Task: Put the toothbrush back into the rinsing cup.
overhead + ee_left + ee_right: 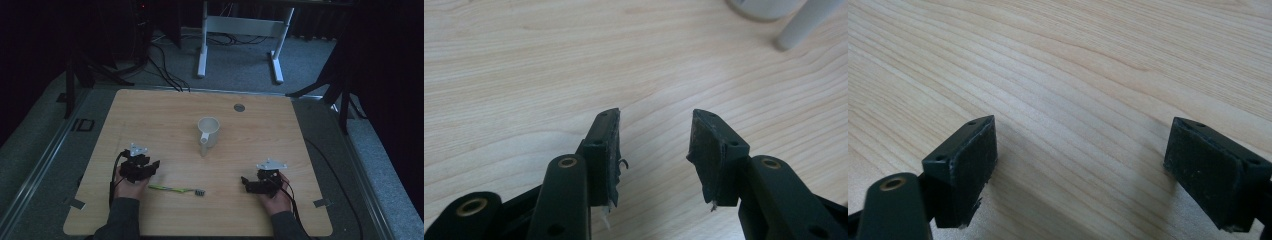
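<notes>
A white mug (208, 131) stands upright near the middle of the wooden table (165, 115), its handle turned toward the near edge. A green toothbrush (175, 189) with a dark head lies flat by the front edge. My left gripper (152, 167) rests just behind the toothbrush's handle end, open, with only bare wood between its jaws (655, 145). The mug's base and handle (805, 22) show at the top right of the left gripper view. My right gripper (244, 182) sits at the front right, open over bare wood (1080, 155), its jaws pointing left toward the toothbrush head.
A round grey cable port (239, 107) is set into the table near its far edge. Beyond the table stands a white desk frame (240, 35) on grey carpet, with cables (165, 70) on the floor. Bits of tape (322, 203) mark the front corners.
</notes>
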A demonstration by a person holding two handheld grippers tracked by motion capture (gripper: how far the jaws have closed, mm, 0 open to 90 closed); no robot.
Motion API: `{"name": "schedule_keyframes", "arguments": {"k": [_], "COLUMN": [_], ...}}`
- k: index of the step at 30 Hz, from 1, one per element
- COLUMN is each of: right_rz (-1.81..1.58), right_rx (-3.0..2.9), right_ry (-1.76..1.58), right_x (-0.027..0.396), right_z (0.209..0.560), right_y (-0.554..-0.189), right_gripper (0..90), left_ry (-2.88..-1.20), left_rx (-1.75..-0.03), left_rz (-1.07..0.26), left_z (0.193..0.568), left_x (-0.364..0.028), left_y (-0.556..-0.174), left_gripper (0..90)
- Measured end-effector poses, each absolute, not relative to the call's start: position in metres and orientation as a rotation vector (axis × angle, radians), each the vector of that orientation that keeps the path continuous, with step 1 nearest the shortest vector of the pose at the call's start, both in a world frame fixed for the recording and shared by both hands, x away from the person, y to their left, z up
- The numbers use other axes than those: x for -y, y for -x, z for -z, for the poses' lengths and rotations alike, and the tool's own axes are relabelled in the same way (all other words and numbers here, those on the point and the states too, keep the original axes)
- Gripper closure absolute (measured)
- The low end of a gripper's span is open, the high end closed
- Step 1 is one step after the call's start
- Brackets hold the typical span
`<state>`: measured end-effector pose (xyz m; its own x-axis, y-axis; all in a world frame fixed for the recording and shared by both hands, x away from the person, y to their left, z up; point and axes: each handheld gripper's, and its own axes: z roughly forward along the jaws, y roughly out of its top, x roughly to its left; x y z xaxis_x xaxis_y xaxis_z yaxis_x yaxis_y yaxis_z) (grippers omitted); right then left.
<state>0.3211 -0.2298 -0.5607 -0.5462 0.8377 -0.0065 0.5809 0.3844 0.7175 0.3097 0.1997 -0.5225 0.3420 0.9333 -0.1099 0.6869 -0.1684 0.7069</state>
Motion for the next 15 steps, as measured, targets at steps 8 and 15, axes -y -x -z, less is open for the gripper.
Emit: {"name": "schedule_keyframes", "arguments": {"k": [8,15], "right_rz": [-0.959,-0.96], "right_rx": [-2.283,-2.282], "right_ry": [-1.228,-1.232], "right_x": [0.23,0.229], "right_z": [0.561,0.561], "right_y": [-0.322,-0.323], "right_gripper": [13.3,13.3], "left_ry": [-1.921,-1.957], "left_rx": [-1.367,-1.311], "left_rz": [-0.484,-0.502], "left_z": [0.51,0.502], "left_x": [-0.2,-0.194], "left_y": [-0.304,-0.302], "left_gripper": [54.5,53.2]}}
